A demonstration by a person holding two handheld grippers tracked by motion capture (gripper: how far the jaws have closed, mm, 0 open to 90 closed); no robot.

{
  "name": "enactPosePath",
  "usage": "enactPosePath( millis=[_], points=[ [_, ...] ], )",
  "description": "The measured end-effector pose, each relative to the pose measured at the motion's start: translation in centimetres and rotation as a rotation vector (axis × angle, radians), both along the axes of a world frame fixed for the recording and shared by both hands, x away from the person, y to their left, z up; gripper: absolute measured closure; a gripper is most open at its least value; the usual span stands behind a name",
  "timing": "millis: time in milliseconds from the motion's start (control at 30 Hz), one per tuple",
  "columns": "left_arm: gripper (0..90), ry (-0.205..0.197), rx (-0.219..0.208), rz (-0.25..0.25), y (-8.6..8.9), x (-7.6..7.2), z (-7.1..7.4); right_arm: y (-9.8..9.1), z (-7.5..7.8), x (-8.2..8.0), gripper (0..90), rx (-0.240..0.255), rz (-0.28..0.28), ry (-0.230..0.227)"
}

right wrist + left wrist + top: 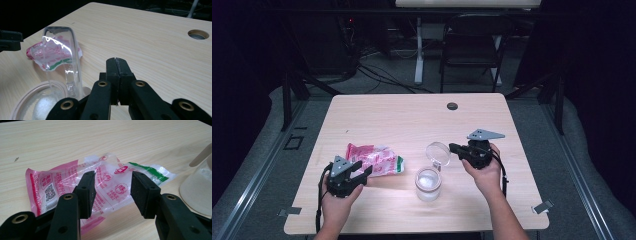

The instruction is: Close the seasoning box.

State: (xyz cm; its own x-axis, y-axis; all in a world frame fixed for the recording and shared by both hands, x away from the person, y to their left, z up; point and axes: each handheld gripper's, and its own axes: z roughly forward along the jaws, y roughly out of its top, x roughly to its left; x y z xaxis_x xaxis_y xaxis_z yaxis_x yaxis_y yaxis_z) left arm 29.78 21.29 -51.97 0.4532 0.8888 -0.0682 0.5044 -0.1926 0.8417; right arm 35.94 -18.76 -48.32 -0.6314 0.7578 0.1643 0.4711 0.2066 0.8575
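- Left gripper (pixel 362 174): jaws wide apart, nothing held, aimed at the crumpled pink, white and green clear plastic packet (pixel 376 159) lying flat, left of centre.
- Centre, near: clear plastic jar (pixel 428 184) of white powder, hinged lid (pixel 438 153) stood open.
- Right gripper (pixel 455 148): jaws closed together, nothing between them, just right of the lid.
- Risk: film slips on pinch; a right-hand nudge could tip the jar and spill powder.

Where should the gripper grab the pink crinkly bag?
Probably the near edge of the pink bag: it lies flat and crumpled, and the left gripper already has its fingers open just in front, so come in low from the person's side.
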Motion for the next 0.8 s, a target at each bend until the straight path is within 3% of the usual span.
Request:
enactPosePath(
  millis=[667,800],
  points=[
    [55.1,-0.006,-0.001,-0.019,-0.2,-0.1,0.1,1.7,1.1,-1.2,89.8,-0.011,0.056,-0.041],
    [55.1,-0.008,0.000,-0.022,-0.2,-0.1,0.1,2.4,0.9,-1.6,89.3,-0.022,0.097,-0.039]
  ],
)
